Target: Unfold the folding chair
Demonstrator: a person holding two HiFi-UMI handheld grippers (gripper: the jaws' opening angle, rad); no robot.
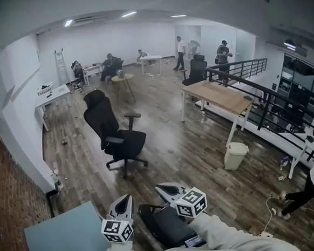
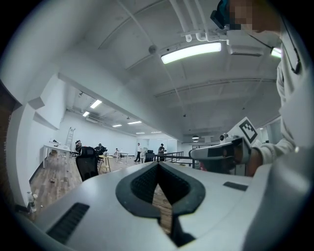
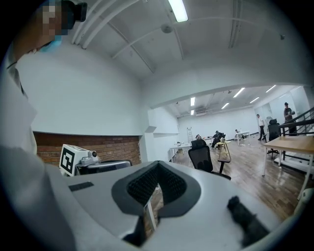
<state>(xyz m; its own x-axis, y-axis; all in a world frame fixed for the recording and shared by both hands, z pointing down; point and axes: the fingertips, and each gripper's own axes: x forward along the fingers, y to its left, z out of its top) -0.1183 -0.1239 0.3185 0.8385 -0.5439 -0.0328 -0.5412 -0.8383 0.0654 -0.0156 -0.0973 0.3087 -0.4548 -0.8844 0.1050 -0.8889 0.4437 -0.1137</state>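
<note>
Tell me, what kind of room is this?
Probably a big open office: there's a black swivel office chair, a wooden-topped desk with white legs, and people sitting at white tables far back.

Right tongs (image 3: 157, 166): jaws together, nothing between them, pointing level across the room. Left tongs (image 3: 122, 164) sit just beside them on the left, their marker cube (image 3: 69, 159) facing this way, with a brick wall (image 3: 88, 142) behind. A black office chair (image 3: 202, 158) stands farther off on the wood floor (image 3: 255, 179). Wooden worktop (image 3: 294, 143) at right. A ladder (image 3: 189, 133) and seated people (image 3: 216, 138) are by the far wall. A pale sleeve (image 3: 19, 162) fills the near left.
</note>
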